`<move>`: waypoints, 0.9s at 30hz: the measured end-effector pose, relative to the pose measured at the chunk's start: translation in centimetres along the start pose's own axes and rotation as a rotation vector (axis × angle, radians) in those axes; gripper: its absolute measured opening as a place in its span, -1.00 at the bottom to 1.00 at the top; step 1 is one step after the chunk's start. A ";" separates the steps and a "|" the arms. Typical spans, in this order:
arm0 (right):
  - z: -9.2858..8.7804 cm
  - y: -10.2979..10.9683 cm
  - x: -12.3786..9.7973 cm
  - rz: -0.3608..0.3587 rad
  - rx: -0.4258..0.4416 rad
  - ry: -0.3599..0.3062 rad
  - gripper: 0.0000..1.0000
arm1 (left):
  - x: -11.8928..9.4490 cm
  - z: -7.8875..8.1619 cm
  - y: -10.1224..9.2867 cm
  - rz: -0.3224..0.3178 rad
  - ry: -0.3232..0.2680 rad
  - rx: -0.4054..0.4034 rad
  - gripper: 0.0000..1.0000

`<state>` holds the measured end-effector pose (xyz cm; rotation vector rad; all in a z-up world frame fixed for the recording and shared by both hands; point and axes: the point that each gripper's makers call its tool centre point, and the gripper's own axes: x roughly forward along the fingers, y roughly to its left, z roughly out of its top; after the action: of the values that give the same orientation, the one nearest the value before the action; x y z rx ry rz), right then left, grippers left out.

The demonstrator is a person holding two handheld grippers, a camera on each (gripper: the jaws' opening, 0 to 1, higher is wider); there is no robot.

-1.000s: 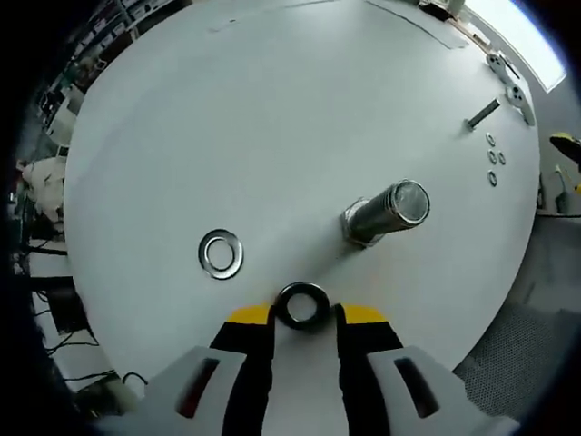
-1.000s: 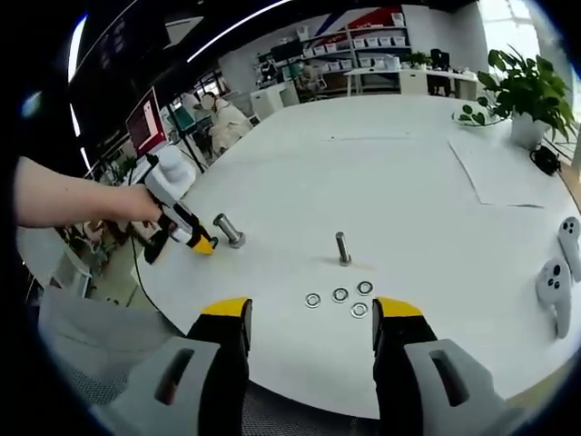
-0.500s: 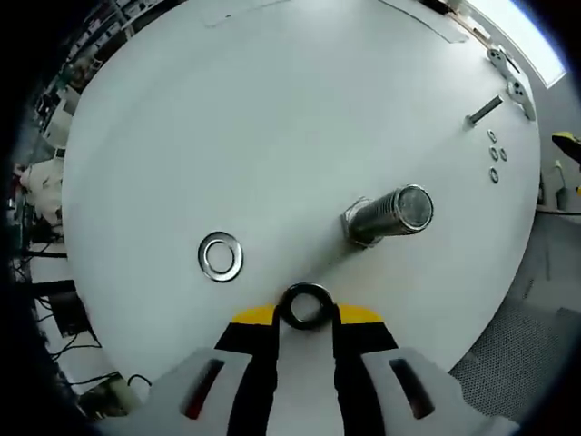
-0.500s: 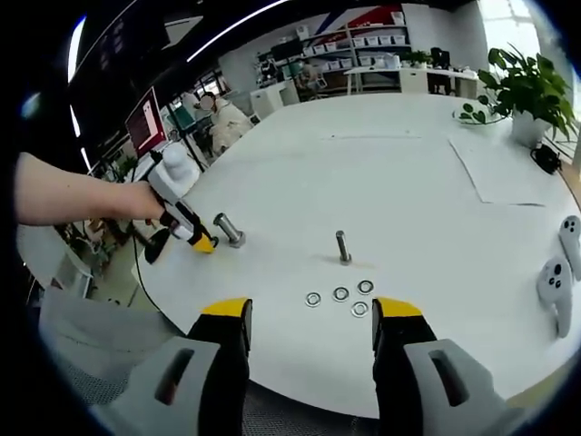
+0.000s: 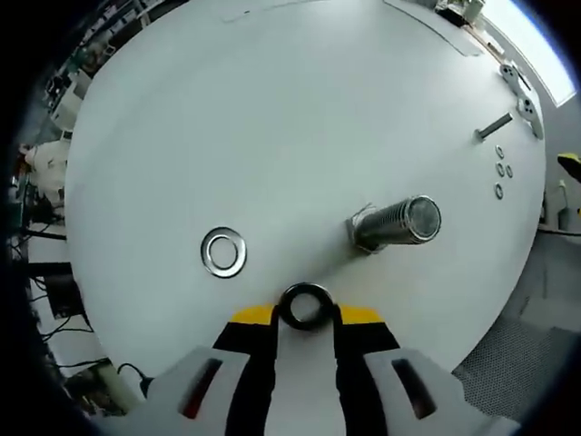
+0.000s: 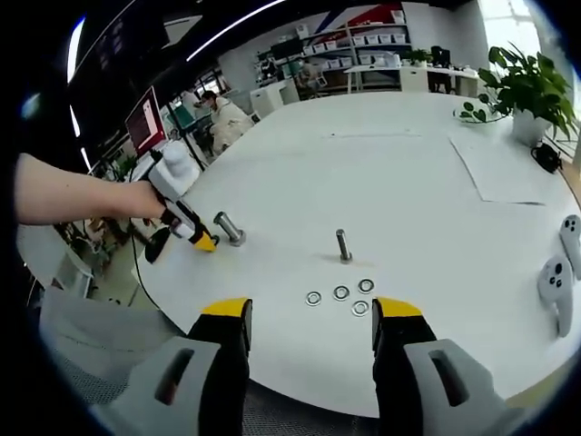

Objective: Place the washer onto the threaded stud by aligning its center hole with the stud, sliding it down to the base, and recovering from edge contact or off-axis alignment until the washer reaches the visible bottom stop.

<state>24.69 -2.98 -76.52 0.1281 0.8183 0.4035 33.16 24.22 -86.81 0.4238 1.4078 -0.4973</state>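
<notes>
Left gripper [image 5: 304,313] pinches a dark washer [image 5: 304,306] edge-on between its yellow tips, so the centre hole stays free for threading. The stud [image 5: 397,223] stands on the white table [image 5: 272,118], ahead and to the right of the washer, well apart; the hole is not yet on its axis. A spare washer [image 5: 223,252] lies flat to the left. Right gripper [image 6: 311,318] idles, jaws apart and empty, near a smaller bolt [image 6: 343,246] and four small washers [image 6: 340,294].

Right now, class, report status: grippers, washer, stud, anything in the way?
Left gripper shut on dark washer, short of large stud. Right gripper open, empty. Spare washer lies flat, off the path.
</notes>
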 end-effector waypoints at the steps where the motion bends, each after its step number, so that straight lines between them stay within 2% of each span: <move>1: 0.0 0.0 0.0 0.000 0.000 0.000 0.12 | 0.0 0.0 0.0 -0.004 -0.002 -0.004 -0.52; 6: 0.0 0.0 0.0 -0.001 0.000 0.000 0.12 | 0.1 0.0 -0.2 -0.002 0.002 -0.008 -0.51; 12: -0.1 0.0 -0.1 -0.002 -0.001 0.003 0.11 | 0.1 0.0 -0.1 0.009 -0.002 -0.017 -0.58; 18: 0.0 -0.1 -0.1 -0.003 0.001 0.000 0.11 | -0.1 -0.1 -0.1 -0.011 -0.030 0.064 -0.61; 21: 0.1 -0.1 -0.1 -0.003 0.002 -0.001 0.10 | -0.3 -0.2 0.0 -0.021 -0.049 0.061 -0.62; 27: 0.0 0.0 -0.1 -0.002 -0.001 0.003 0.10 | -0.3 -0.3 -0.2 -0.022 -0.064 0.107 -0.63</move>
<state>24.60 -3.05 -76.47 0.1257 0.8211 0.4018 32.80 24.21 -86.56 0.4750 1.3291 -0.6014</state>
